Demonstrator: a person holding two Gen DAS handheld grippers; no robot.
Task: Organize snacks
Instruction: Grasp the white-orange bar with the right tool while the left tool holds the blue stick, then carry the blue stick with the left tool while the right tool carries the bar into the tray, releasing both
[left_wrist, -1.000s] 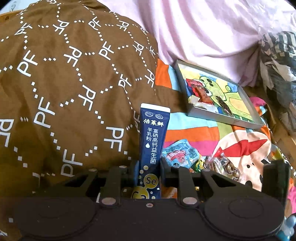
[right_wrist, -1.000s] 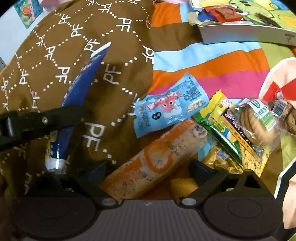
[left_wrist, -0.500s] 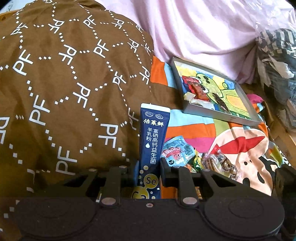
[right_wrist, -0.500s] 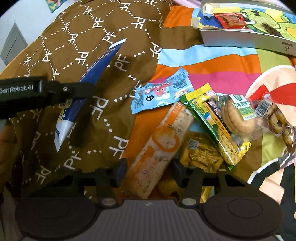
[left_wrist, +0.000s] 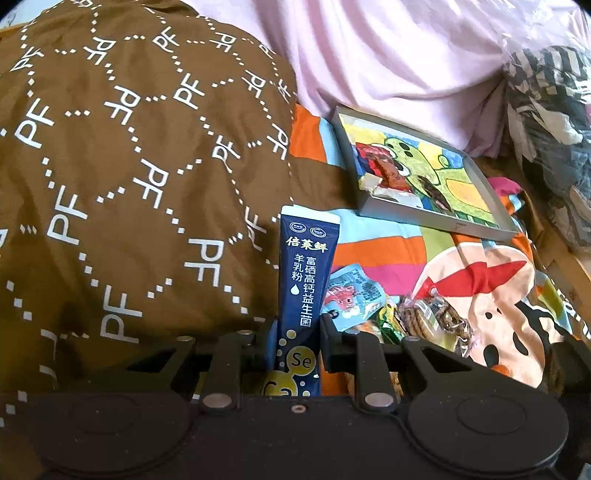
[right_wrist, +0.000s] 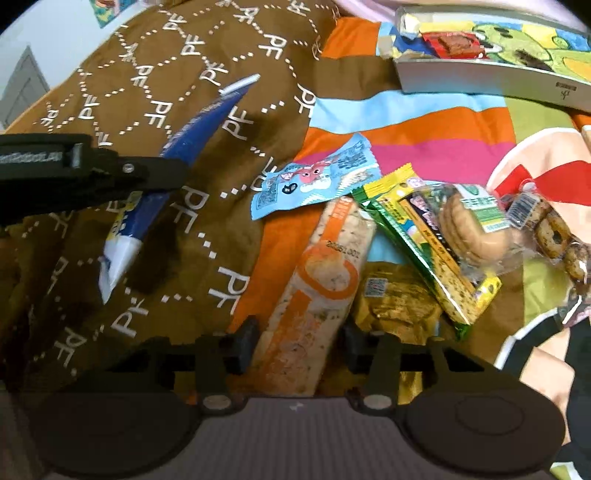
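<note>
Left gripper (left_wrist: 297, 332): my jaws are clamped tight on the dark blue stick sachet (left_wrist: 304, 291), and I hold it upright above the brown quilt (left_wrist: 129, 166).
Blue sachet, look: long and narrow, navy with white Chinese lettering, a white sealed band at the top, yellow bubbles marked "Se" and "Ca" low down near my pads.
Blue sachet, from the right wrist view: it slants across the quilt, held in the black fingers of my other gripper, with its white end pointing down.
Right gripper (right_wrist: 297, 345): my jaws are closing around the long orange-and-white cracker pack (right_wrist: 317, 291); the pack lies between the pads, and I cannot tell whether they press on it.
Cracker pack, look: clear-and-orange wrapper, an orange ring printed round a pale speckled biscuit, a date code stamped near the upper part.
Pile beside it: a light blue pouch (right_wrist: 317, 177) with a pink cartoon creature just above the pack's far end; a yellow-green bar (right_wrist: 432, 251) to its right; a clear bag of round biscuits (right_wrist: 469, 225) lying on that bar; a golden packet (right_wrist: 395, 302) tucked under them.
Striped sheet (right_wrist: 424, 122): everything in the pile rests on it.
Tray (left_wrist: 424, 173): grey-rimmed with a green cartoon picture, farther back on the bed, well apart from the pile.
</note>
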